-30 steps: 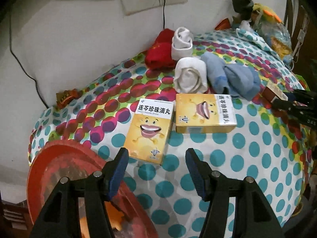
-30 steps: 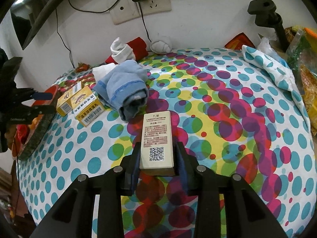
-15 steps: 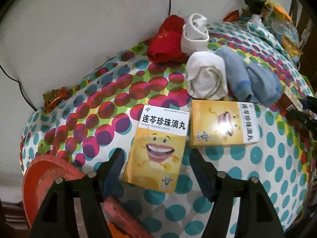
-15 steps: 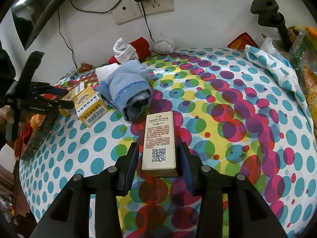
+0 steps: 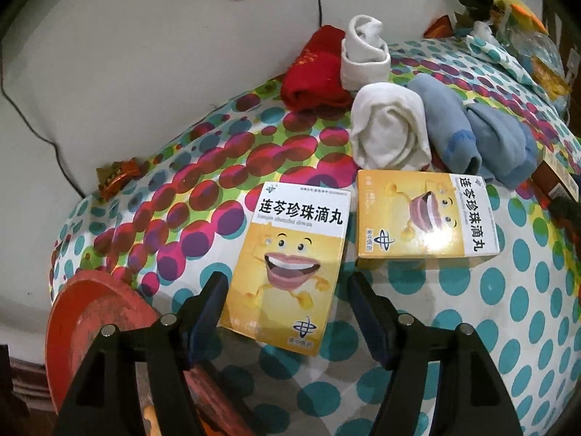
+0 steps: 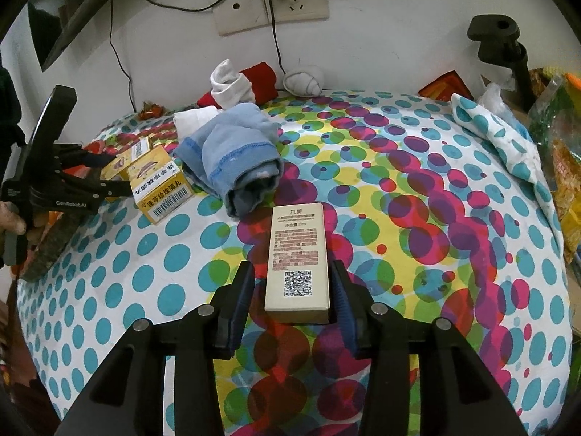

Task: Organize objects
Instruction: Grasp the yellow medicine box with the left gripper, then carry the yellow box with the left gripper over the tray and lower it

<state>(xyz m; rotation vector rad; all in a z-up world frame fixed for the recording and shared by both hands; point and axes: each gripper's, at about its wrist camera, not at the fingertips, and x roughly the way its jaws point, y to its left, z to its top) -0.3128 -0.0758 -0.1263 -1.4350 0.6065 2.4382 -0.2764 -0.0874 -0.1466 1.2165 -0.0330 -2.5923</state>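
Boxes are the job here. The left gripper [image 5: 287,312] straddles the near yellow box [image 5: 290,269], which lies flat on the dotted cloth [image 5: 508,327] at the table's left end, just beside a second yellow box [image 5: 425,218] and in front of the rolled socks [image 5: 388,127]. Its jaws stand wide and are closing, with the box's near end between them; neither pad looks to press on the card yet, though the left one is right at the edge.

The right gripper [image 6: 290,301] has its jaws narrow around the near end of the beige box [image 6: 297,258] lying flat mid-table, by the blue cloth roll [image 6: 236,160]. A gap shows on the left side; on the right I cannot tell whether the pad touches. I judge it not gripped.

To do this well, I would:
- centre the yellow box between the pads before closing, since it sits slightly skewed;
- go lower, so the pads meet the side walls, not the top edge;
- squeeze gently, as thin card dents;
- lift straight up, clear of the red plate [image 5: 90,312] at left.
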